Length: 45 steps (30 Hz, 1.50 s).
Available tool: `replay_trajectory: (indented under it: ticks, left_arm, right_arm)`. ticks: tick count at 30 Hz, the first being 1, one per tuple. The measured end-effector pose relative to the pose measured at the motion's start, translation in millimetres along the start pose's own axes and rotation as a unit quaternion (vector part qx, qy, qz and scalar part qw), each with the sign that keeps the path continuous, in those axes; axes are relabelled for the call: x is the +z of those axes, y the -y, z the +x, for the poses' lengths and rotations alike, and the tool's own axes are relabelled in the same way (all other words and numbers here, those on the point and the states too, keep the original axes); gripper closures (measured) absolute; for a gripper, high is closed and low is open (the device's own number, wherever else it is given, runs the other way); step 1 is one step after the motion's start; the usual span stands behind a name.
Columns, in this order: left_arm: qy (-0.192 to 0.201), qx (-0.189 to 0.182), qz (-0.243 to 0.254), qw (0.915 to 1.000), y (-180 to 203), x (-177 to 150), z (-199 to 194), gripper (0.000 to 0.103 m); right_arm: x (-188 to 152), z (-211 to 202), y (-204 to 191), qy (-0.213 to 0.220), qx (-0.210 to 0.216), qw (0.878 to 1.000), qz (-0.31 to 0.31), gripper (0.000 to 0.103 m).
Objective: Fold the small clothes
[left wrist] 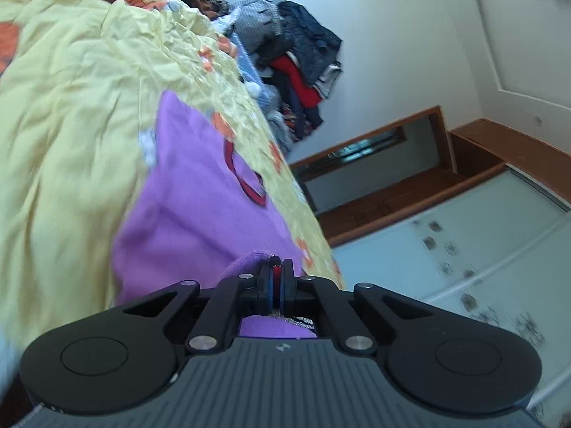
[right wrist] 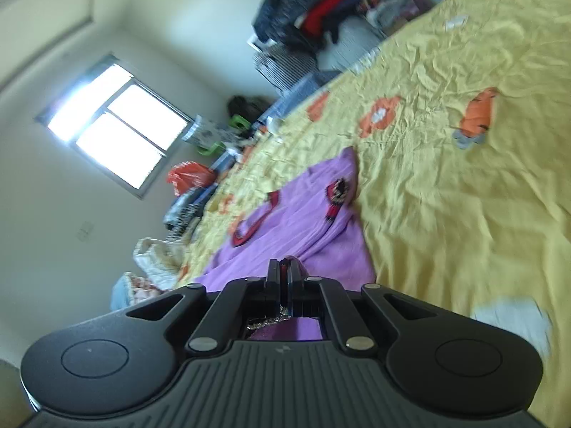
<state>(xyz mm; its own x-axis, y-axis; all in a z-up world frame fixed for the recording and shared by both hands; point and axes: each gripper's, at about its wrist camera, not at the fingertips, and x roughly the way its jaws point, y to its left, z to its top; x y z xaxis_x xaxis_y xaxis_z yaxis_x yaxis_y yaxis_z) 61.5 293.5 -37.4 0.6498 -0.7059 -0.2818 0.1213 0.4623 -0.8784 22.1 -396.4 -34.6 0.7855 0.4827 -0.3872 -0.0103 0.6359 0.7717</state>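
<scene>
A small purple garment [left wrist: 192,196] with red trim at its neckline lies spread on a yellow bedsheet [left wrist: 71,107]. My left gripper [left wrist: 277,262] is shut on a red-edged hem of this garment, and the cloth bunches up at the closed jaws. In the right wrist view the same purple garment [right wrist: 303,221] stretches away from me, with red and dark patches on it. My right gripper [right wrist: 284,264] is also shut on an edge of it, with purple cloth and a glittery strip hanging beneath the jaws.
The yellow sheet [right wrist: 464,178] bears orange flower prints. A heap of dark and red clothes [left wrist: 303,57] stands at the bed's far side by the wall. A window [right wrist: 117,125], an orange bag [right wrist: 189,174] and a wooden cabinet [left wrist: 410,178] surround the bed.
</scene>
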Motion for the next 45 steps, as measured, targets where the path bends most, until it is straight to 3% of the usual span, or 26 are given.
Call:
replay_trajectory:
  ticks: [6, 19, 27, 36, 38, 39, 40, 41, 44, 45]
  left_arm:
    - [-0.008, 0.044, -0.017, 0.9989, -21.2, 55.7, 55.8, 0.101]
    - [0.015, 0.057, -0.061, 0.9964, -46.7, 129.9, 116.3, 0.101]
    - [0.012, 0.076, -0.104, 0.9916, -85.5, 143.7, 133.7, 0.101]
    - [0.010, 0.089, -0.134, 0.9869, -110.9, 143.4, 140.8, 0.099]
    - [0.018, 0.094, -0.154, 0.9835, -113.9, 146.3, 134.4, 0.082]
    - [0.040, 0.102, -0.152, 0.9822, -110.7, 149.6, 124.9, 0.075]
    - [0.062, 0.119, -0.139, 0.9812, -103.1, 153.8, 114.1, 0.050]
    - [0.078, 0.133, -0.123, 0.9804, -93.5, 156.9, 102.7, 0.031]
    - [0.069, 0.129, -0.043, 0.9882, -50.0, 149.8, 80.1, 0.031]
    - [0.059, 0.146, -0.012, 0.9875, -33.1, 138.8, 79.1, 0.031]
  right_arm:
    - [43.7, 80.0, 19.2, -0.028, -0.025, 0.999, 0.022, 0.100]
    - [113.3, 186.0, 31.7, -0.059, -0.043, 0.995, 0.060, 0.100]
    - [134.6, 236.7, 40.5, -0.086, -0.060, 0.992, 0.064, 0.100]
    - [142.1, 265.1, 57.5, -0.098, -0.075, 0.989, 0.079, 0.097]
    - [147.8, 268.6, 57.3, -0.100, -0.063, 0.990, 0.083, 0.079]
    - [150.5, 265.7, 53.4, -0.096, -0.055, 0.991, 0.077, 0.060]
    - [153.9, 259.7, 45.7, -0.087, -0.053, 0.993, 0.057, 0.035]
    - [157.0, 250.4, 35.4, -0.070, -0.057, 0.996, 0.029, 0.027]
    - [152.0, 216.0, -1.5, -0.052, -0.064, 0.993, -0.081, 0.027]
    - [143.7, 203.9, -13.0, -0.052, -0.068, 0.990, -0.115, 0.027]
